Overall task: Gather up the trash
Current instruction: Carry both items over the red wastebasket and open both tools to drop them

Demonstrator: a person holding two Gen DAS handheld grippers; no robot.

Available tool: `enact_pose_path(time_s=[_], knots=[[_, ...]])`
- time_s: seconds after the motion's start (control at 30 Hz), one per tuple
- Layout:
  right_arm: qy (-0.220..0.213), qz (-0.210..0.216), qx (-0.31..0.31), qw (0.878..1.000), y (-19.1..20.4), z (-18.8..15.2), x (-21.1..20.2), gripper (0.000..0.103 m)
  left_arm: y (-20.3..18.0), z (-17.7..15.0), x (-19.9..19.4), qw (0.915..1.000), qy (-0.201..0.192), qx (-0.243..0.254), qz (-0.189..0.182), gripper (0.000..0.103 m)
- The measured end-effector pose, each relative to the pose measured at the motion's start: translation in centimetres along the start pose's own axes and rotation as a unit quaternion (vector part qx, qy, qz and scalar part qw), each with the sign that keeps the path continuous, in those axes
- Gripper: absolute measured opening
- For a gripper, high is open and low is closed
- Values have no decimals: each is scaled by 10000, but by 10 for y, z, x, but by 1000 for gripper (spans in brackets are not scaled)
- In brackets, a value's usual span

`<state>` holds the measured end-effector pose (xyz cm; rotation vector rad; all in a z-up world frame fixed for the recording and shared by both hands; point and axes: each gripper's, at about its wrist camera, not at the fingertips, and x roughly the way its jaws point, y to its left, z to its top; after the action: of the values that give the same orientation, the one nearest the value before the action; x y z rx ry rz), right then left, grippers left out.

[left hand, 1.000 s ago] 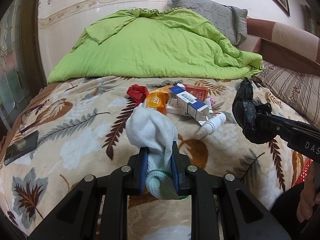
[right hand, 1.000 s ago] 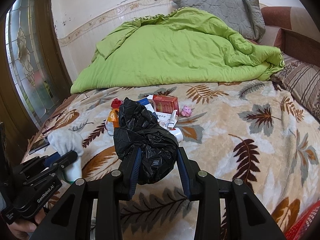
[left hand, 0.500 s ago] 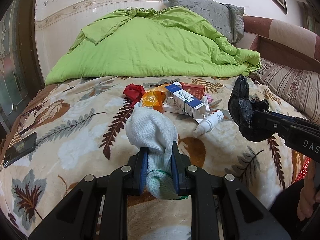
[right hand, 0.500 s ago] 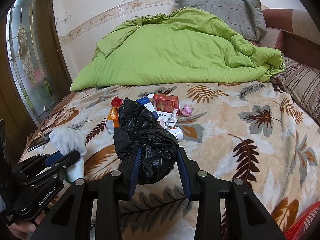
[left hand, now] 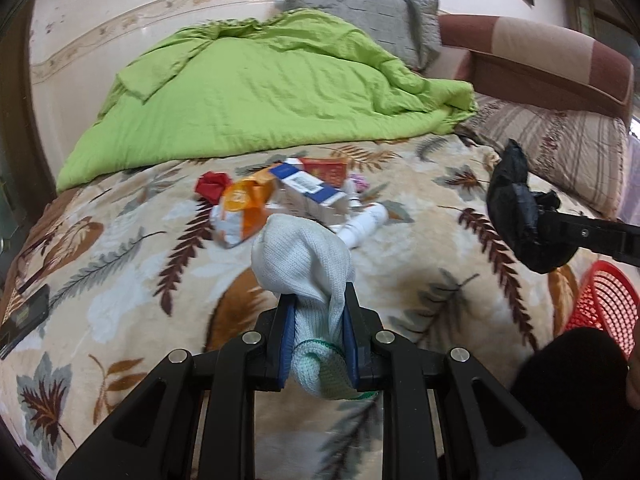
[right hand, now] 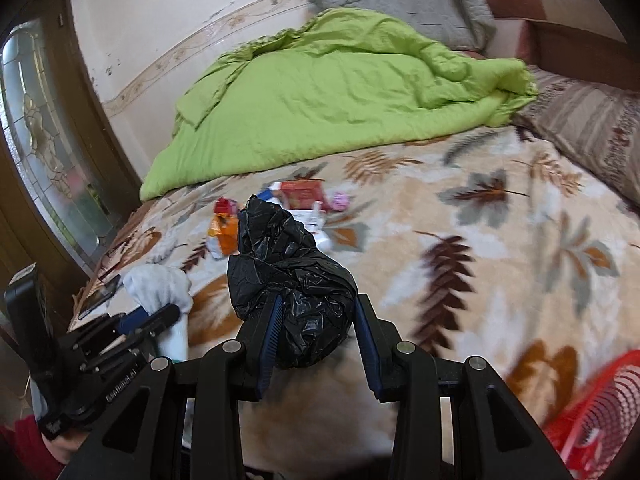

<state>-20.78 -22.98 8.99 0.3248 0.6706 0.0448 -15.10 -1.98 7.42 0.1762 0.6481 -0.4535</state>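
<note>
Far left on the leaf-print blanket (left hand: 120, 288): a dark phone (left hand: 24, 316) lying flat near the bed edge. Behind, a green quilt (left hand: 260, 88) heaped across the bed, grey pillow (left hand: 360, 12) past it.

Left gripper (left hand: 318, 344): jaws pressed tight, pinching a white sock (left hand: 304, 264) by its green-trimmed cuff end; the toe end bulges up above the pads (also seen from the right wrist view, sock (right hand: 158, 286) held clear of the blanket).

Mid-bed trash pile, beyond the sock: red crumpled wrapper (left hand: 212, 186), orange-and-white packet (left hand: 240, 212), blue-and-white carton (left hand: 308, 190), red box (left hand: 324, 168), white bottle (left hand: 364, 224) on its side, small pink scrap (left hand: 360, 182). All loose on the blanket, touching or just beside each other.

Right gripper (right hand: 316, 338): jaws partly closed, pinching a crumpled black plastic bag (right hand: 288, 272) that fills the gap between the pads and sticks up above them. In the left wrist view the same bag (left hand: 520, 220) hangs right of the pile.

Far right: red mesh basket (left hand: 600, 304) at the bed's edge (only part in view), striped pillow (left hand: 560, 148) behind.
</note>
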Motion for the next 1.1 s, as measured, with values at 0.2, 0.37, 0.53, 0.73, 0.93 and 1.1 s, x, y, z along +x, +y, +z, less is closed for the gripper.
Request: enact_pose_path(time_s=[0.2, 0.37, 0.53, 0.73, 0.93, 1.1], knots=[[-43, -334, 389, 9987, -40, -10, -35, 40, -26, 9, 0, 9990, 160, 13, -427, 20], [-65, -651, 808, 9946, -75, -13, -61, 40, -67, 27, -5, 9950, 124, 308, -943, 20], [-148, -1097, 1250, 9860, -115, -24, -99, 41, -124, 46, -16, 9829, 86, 718, -1692, 20], [-140, -1759, 1847, 9668, -170, -56, -147, 41, -206, 48, -23, 9559, 364, 1236, -2639, 20], [-219, -2139, 2391, 9469, -212, -82, -185, 41, -275, 41, -24, 9279, 686, 1681, -3256, 21], [-270, -2298, 2536, 9392, -227, -90, -202, 43, -318, 38, -15, 9128, 915, 1842, -3528, 34]])
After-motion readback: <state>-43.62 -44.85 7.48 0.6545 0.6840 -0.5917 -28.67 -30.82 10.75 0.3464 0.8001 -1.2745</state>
